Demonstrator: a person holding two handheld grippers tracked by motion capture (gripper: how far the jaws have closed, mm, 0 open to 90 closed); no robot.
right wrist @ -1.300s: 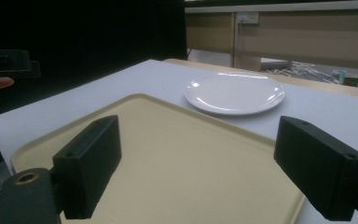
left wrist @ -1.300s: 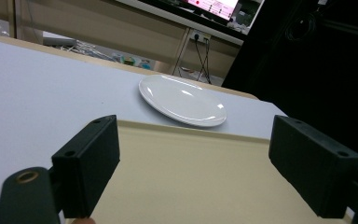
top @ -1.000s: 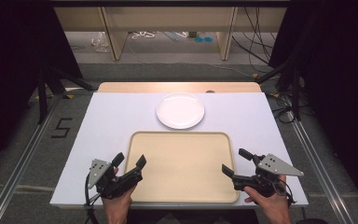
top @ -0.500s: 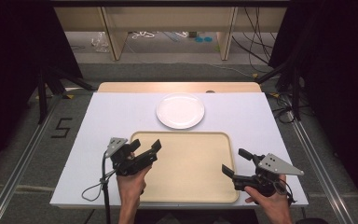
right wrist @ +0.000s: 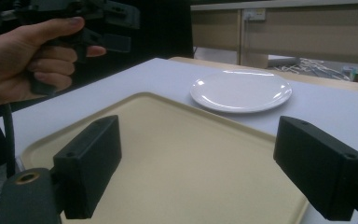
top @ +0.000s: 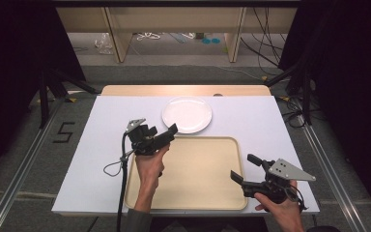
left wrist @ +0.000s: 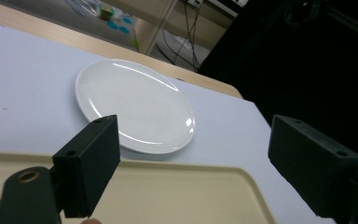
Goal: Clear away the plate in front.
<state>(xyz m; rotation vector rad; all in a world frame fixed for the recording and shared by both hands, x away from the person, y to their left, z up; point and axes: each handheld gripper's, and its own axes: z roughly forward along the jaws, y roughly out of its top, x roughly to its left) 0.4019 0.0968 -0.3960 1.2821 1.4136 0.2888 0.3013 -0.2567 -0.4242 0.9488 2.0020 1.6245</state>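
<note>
White bench (top: 101, 145), tan tray (top: 198, 169) near me. My left hand-held gripper (top: 166, 137) hung wide open, aimed at the plate (top: 187, 114) beyond the tray, presumably to grab its rim. Right hand-held gripper (top: 244, 169) sat open, empty.

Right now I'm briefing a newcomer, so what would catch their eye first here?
The white plate on the white table, just beyond the beige tray. The left gripper, fingers open, hangs over the tray's far left corner, pointing at the plate. The right gripper is open at the tray's near right corner.
</note>
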